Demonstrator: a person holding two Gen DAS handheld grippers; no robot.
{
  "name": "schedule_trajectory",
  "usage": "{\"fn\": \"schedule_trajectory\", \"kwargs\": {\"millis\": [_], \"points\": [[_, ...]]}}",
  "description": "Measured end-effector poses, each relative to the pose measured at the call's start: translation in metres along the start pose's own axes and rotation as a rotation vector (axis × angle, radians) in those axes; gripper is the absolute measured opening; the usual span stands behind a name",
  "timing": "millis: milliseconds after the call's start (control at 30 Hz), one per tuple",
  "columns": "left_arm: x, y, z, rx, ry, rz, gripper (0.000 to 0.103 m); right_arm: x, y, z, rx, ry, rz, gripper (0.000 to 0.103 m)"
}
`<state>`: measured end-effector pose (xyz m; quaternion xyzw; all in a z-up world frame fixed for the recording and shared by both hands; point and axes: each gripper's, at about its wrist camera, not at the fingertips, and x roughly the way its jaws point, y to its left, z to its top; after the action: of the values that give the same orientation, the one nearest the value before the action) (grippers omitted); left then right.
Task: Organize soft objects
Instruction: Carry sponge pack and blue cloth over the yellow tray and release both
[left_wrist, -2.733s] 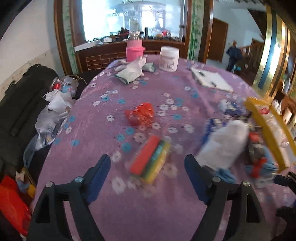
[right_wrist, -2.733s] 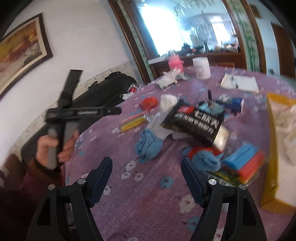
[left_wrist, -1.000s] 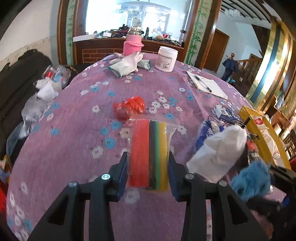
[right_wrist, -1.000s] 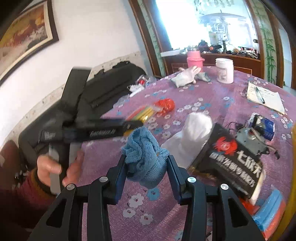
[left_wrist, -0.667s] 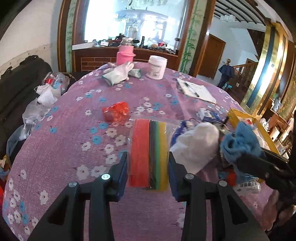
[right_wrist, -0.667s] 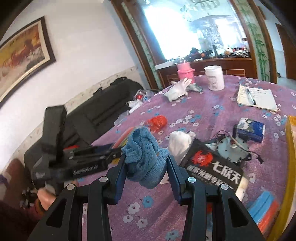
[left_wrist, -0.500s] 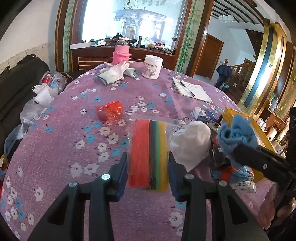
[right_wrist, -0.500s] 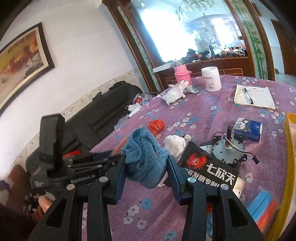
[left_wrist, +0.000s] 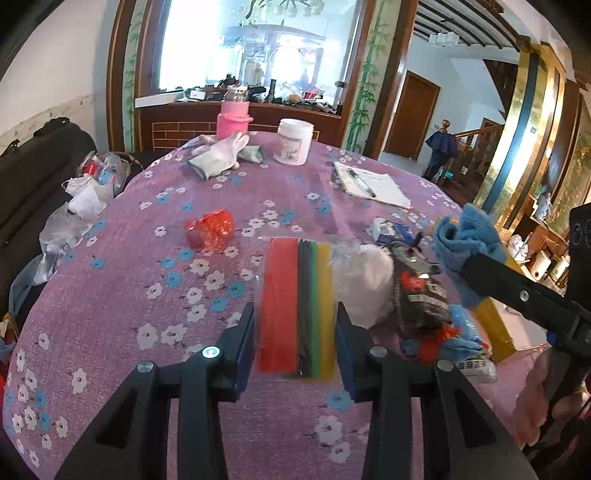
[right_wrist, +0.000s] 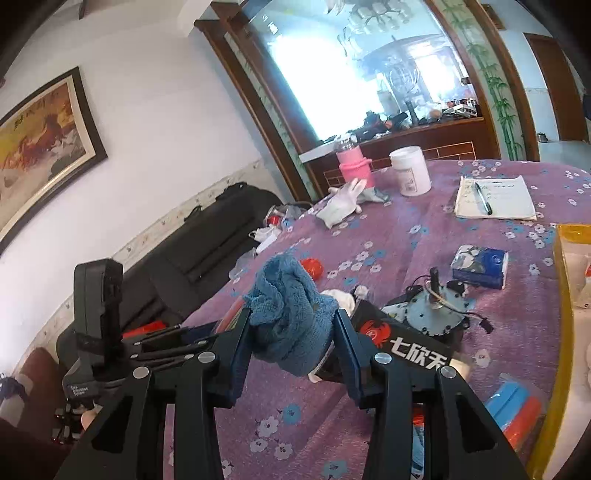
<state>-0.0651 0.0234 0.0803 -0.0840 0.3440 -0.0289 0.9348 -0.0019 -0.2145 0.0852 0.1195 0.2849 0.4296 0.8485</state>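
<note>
Above the purple flowered surface (left_wrist: 110, 280), both grippers are now carrying loads that were lying on it seconds ago, so two pickups are done. Left gripper (left_wrist: 295, 332) is clamping the bagged coloured sponges (left_wrist: 295, 295), lifted over the middle. Right gripper (right_wrist: 291, 343) is squeezing the blue cloth (right_wrist: 288, 314) (bunched upright), heading toward the yellow bin (right_wrist: 565, 236) at the right edge, probably.

The blue cloth (right_wrist: 291, 317) hides most of the white bundle (right_wrist: 341, 297) behind it

We've open purple floral tablecloth (left_wrist: 122, 280) on our left; ahead-right, white soft bundle (left_wrist: 364, 284) and black printed packet (left_wrist: 419, 295) crowd together.
</note>
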Motion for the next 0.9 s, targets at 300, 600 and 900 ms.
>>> {"fn": "schedule_trajectory", "kwargs": {"millis": [300,600,900], "points": [[-0.011,-0.028,-0.001,0.062,-0.012,-0.035,0.038,-0.031,-0.015,-0.002,0.068,-0.067,-0.070,0.047],[-0.017,-0.062,0.000,0.112,-0.019,-0.077,0.038,-0.078,-0.038,-0.020,0.143,-0.147,-0.121,0.046],[-0.015,-0.103,-0.001,0.185,-0.008,-0.119,0.038,-0.119,-0.072,-0.030,0.213,-0.214,-0.207,0.046]]}}
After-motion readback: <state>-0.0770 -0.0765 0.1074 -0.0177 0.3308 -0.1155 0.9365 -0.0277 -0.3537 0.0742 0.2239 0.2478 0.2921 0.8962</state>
